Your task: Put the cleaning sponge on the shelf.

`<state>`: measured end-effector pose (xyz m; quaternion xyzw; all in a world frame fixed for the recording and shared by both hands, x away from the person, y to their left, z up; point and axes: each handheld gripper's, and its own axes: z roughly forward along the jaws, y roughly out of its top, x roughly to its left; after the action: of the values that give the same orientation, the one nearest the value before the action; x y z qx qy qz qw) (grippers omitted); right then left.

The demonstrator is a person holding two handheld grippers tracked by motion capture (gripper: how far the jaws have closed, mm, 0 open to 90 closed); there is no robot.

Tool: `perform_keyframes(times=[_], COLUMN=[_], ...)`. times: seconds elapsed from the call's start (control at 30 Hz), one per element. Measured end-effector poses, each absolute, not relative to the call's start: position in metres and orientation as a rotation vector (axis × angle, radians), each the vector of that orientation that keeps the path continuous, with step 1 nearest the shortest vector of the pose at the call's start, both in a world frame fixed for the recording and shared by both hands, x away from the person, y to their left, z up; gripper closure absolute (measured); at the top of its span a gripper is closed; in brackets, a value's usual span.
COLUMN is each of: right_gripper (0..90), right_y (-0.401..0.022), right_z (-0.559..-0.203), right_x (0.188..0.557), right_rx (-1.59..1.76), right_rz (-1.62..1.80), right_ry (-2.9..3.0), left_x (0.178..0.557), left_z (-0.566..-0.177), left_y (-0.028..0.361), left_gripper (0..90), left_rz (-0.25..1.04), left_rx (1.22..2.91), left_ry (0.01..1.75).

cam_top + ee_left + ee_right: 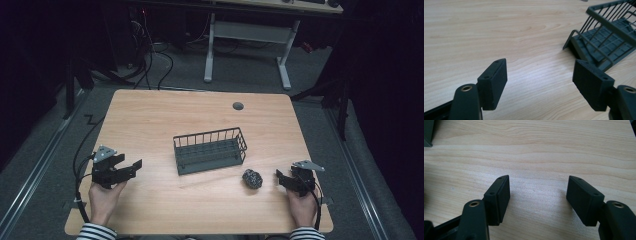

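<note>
While no writing can be read on anything, the wire basket [210, 150] sits mid-table [150, 115]. Left of the basket, the left gripper [131, 167] points toward it, jaws wide apart with nothing between them. Right of the basket, the right gripper [278, 176] lies low, jaws apart and empty, aimed at the dark lump [252, 178] just beside the basket's near right corner.
</note>
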<state>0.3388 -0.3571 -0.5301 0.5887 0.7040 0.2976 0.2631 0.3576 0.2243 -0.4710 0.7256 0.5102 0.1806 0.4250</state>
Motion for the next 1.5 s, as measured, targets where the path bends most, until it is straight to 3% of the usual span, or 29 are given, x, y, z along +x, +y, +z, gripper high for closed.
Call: perform_keyframes(times=[0.47, 0.63, 1.13, 1.5], right_gripper=[35.9, 36.0, 35.9, 34.8], right_y=[-0.357, -0.357, -0.357, -0.357], right_z=[-0.53, -0.53, -0.53, -0.53], right_x=[0.339, 0.339, 0.339, 0.339], right_rx=[1.589, 1.588, 1.59, 1.595], right_rz=[0.807, 0.806, 0.806, 0.811], right_ry=[1.908, 1.912, 1.91, 1.912], left_x=[0.367, 0.371, 0.376, 0.372], left_z=[-0.51, -0.521, -0.532, -0.537], left_y=[0.215, 0.204, 0.201, 0.202], left_gripper=[26.4, 26.6, 25.5, 24.9], left_rz=[0.49, 0.587, 0.546, 0.594], left_rx=[1.853, 1.946, 1.984, 1.959], left_ry=[1.337, 1.341, 1.376, 1.368])
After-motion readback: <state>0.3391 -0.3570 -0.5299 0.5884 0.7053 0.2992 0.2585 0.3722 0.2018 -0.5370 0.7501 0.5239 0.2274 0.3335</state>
